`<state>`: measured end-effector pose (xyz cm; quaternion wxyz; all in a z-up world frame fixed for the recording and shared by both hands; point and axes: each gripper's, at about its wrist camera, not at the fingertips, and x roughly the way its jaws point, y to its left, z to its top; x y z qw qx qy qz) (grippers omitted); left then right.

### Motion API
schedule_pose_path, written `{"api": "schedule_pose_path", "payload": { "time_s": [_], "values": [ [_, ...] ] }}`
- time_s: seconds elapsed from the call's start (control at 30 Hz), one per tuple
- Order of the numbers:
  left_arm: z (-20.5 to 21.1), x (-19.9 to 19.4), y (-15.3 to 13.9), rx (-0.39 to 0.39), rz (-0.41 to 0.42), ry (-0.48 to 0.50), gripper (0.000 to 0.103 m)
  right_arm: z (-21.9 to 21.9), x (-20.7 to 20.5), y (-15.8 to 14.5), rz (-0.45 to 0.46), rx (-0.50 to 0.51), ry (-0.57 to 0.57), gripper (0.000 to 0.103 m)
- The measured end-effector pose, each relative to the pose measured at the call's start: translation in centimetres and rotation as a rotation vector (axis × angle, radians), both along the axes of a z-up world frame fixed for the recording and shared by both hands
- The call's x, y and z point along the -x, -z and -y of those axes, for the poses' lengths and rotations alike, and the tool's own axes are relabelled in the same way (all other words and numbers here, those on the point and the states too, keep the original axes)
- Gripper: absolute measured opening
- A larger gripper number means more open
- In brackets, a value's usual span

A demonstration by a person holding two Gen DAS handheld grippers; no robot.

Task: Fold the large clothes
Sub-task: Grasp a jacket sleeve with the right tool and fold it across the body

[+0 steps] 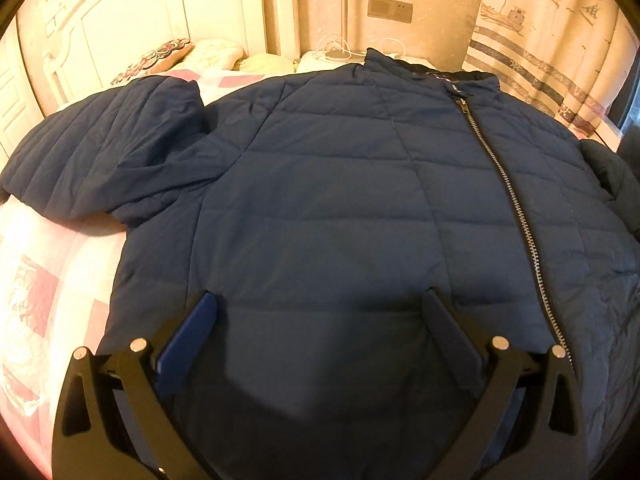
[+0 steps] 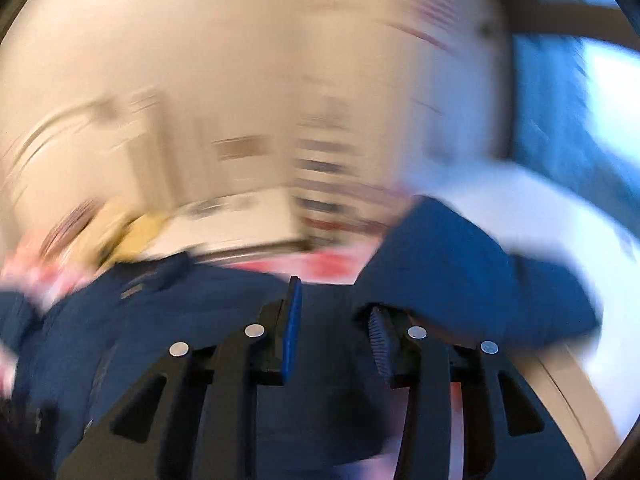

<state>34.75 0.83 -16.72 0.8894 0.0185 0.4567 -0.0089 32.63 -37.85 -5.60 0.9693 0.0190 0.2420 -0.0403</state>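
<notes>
Nearest to us, our left gripper (image 1: 320, 308) stood with its black fingers spread wide above the lower front of the dark navy quilted jacket (image 1: 340, 200), nothing pinched between them. The jacket lay face up, spread flat across the pink and white patchwork bed cover (image 1: 44, 292), its silver zipper (image 1: 504, 184) running closed up to the collar. Its one sleeve (image 1: 100, 152) bent out toward the left side of that view. Beyond the collar we saw a floral pillow (image 1: 156, 58), a white headboard (image 1: 132, 12) and a striped curtain with boats (image 1: 540, 40). Our right gripper (image 2: 334, 312) showed a narrow gap between its jaws; the view was badly smeared, and we could not tell whether the blue cloth beside it was pinched.
</notes>
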Motion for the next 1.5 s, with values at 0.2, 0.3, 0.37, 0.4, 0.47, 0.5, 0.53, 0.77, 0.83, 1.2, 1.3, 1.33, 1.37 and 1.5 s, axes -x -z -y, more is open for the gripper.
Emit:
{"api": "schedule_pose_path", "payload": {
  "time_s": [0.2, 0.3, 0.37, 0.4, 0.47, 0.5, 0.53, 0.77, 0.83, 1.2, 1.3, 1.33, 1.37, 1.5],
  "values": [
    [-0.6, 0.6, -0.2, 0.025, 0.014, 0.002, 0.101, -15.5, -0.4, 4.2, -0.222, 0.203, -0.394, 0.042],
    [-0.8, 0.7, -0.3, 0.032, 0.019, 0.003, 0.101, -19.0, -0.7, 9.8, -0.411, 0.276, -0.465, 0.057],
    [-1.0, 0.8, -0.3, 0.042, 0.022, 0.004, 0.101, -18.4, 0.3, 9.3, -0.407, 0.254, -0.445, 0.082],
    [-1.0, 0.8, -0.4, 0.047, 0.024, 0.004, 0.101, -17.2, 0.5, 8.9, -0.445, 0.187, -0.437, 0.088],
    [-1.1, 0.8, -0.4, 0.054, 0.026, 0.004, 0.101, -14.8, 1.7, 7.4, -0.443, 0.051, -0.425, 0.089],
    [-1.2, 0.9, -0.4, 0.058, 0.028, 0.004, 0.101, -13.1, 3.1, 6.3, -0.412, -0.030, -0.410, 0.089],
    [-1.3, 0.9, -0.5, 0.062, 0.032, 0.004, 0.101, -11.1, 4.2, 5.7, -0.382, -0.089, -0.387, 0.089],
    [-1.7, 1.1, -0.6, 0.087, 0.039, 0.003, 0.101, 5.5, 6.2, 5.8, -0.254, -0.600, 0.025, 0.090],
    [-1.8, 1.0, -0.6, 0.093, 0.041, 0.003, 0.101, 8.5, 5.4, 7.5, -0.274, -0.723, 0.091, 0.090],
    [-1.9, 1.1, -0.6, 0.112, 0.046, 0.002, 0.101, 2.4, 1.0, 3.1, -0.188, -0.527, -0.066, 0.037],
    [-1.9, 1.1, -0.6, 0.114, 0.047, 0.001, 0.101, -3.8, -0.1, -0.7, -0.123, -0.408, -0.198, 0.036],
    [-1.9, 1.1, -0.6, 0.115, 0.047, 0.001, 0.101, -5.6, -0.8, -1.3, -0.121, -0.386, -0.240, 0.036],
    [-2.0, 1.1, -0.6, 0.118, 0.048, 0.000, 0.101, -7.9, -1.4, -1.9, -0.122, -0.368, -0.296, 0.037],
    [-2.3, 1.3, -0.8, 0.138, 0.055, -0.004, 0.101, -16.8, -3.4, -2.5, -0.204, -0.411, -0.598, 0.047]
  ]
}}
